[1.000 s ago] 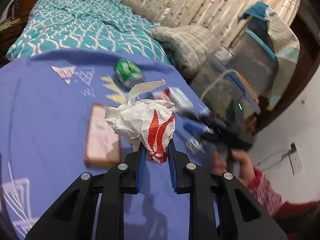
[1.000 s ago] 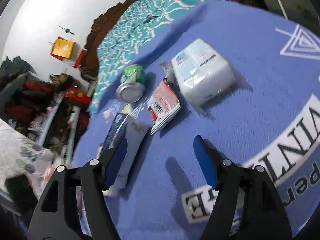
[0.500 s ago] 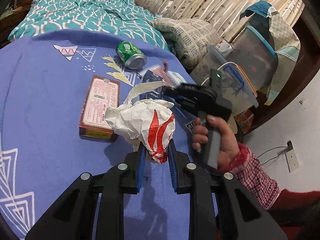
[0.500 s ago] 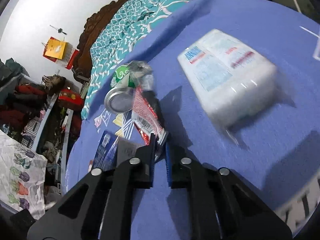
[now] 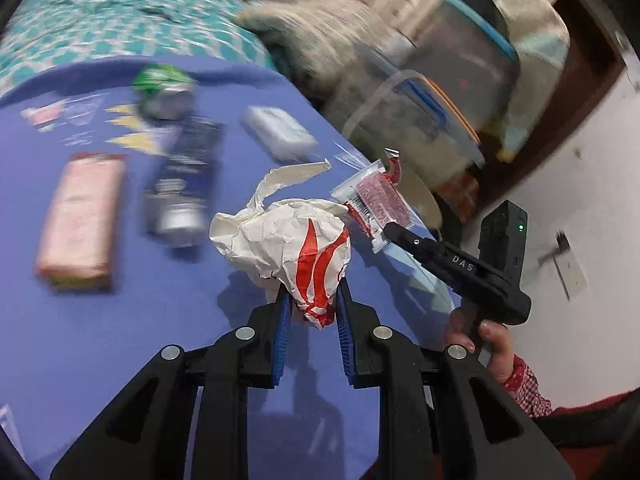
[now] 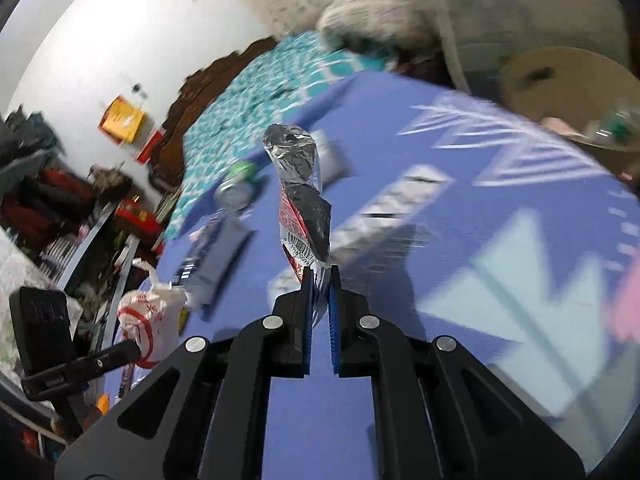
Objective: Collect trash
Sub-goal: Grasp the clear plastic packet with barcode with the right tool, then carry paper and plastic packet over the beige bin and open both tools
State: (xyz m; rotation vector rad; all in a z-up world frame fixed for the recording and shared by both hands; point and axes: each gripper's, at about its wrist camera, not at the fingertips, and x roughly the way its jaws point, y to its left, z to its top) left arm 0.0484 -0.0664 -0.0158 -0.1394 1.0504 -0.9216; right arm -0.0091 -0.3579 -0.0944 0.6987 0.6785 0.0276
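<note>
My right hand-held gripper (image 6: 319, 280) is pinched tight on the wrapper (image 6: 304, 204). A second ago it was open over the table (image 5: 100, 352); now the wrapper is up off it. My left hand-held gripper (image 5: 310, 300) still squeezes the paper ball (image 5: 288, 240), as before. So I hold two bits of trash. The can (image 5: 164, 90), the box (image 5: 78, 220) and the packs are still lying there to pick up.

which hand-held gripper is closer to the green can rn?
Left, narrowly. The left hand-held gripper is over mid-cloth, green can ahead-left. The right hand-held gripper is out by the cloth's right edge.
</note>
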